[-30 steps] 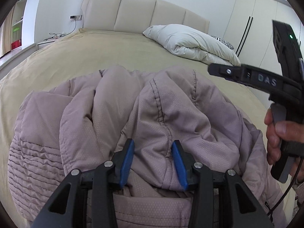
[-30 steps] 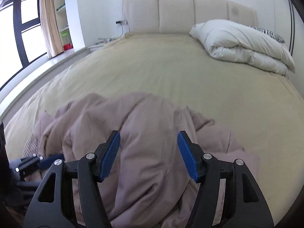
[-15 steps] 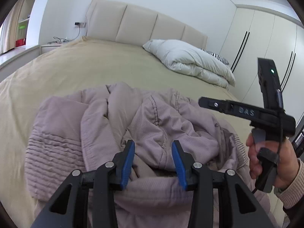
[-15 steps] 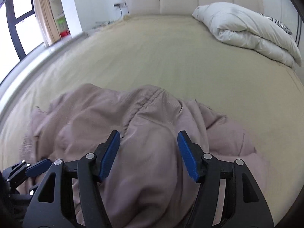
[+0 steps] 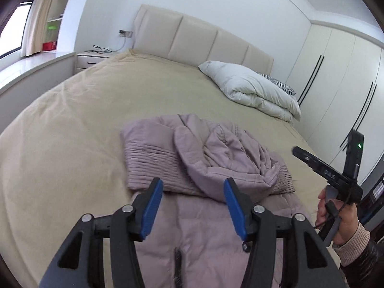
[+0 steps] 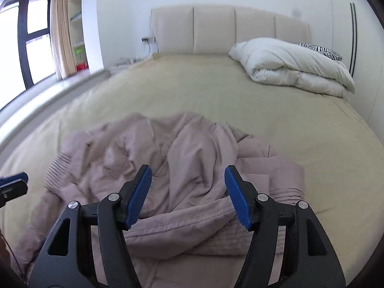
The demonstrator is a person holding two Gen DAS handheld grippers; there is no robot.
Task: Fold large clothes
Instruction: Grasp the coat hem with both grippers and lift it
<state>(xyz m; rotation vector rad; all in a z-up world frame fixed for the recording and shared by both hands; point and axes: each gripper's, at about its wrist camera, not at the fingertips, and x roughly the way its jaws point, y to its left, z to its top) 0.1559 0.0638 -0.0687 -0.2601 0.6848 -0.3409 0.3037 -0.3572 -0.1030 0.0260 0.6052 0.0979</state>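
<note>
While jacket point(image 5: 216, 158) lies rumpled | beige bed point(image 5: 72, 124) | white wardrobe point(image 5: 340, 76)

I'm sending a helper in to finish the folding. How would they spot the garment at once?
Start at the big bed with the tan cover and padded headboard. At its near end lies a crumpled mauve quilted jacket, sleeves heaped over its body. It is the only pinkish item; the other soft thing is a folded white duvet by the headboard.

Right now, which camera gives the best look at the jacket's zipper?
The left wrist view. There the zipper runs down the flat front of the pink jacket, just below the left gripper with its open jaws. In the right wrist view the jacket is bunched and blurred; no zipper is visible.
</note>
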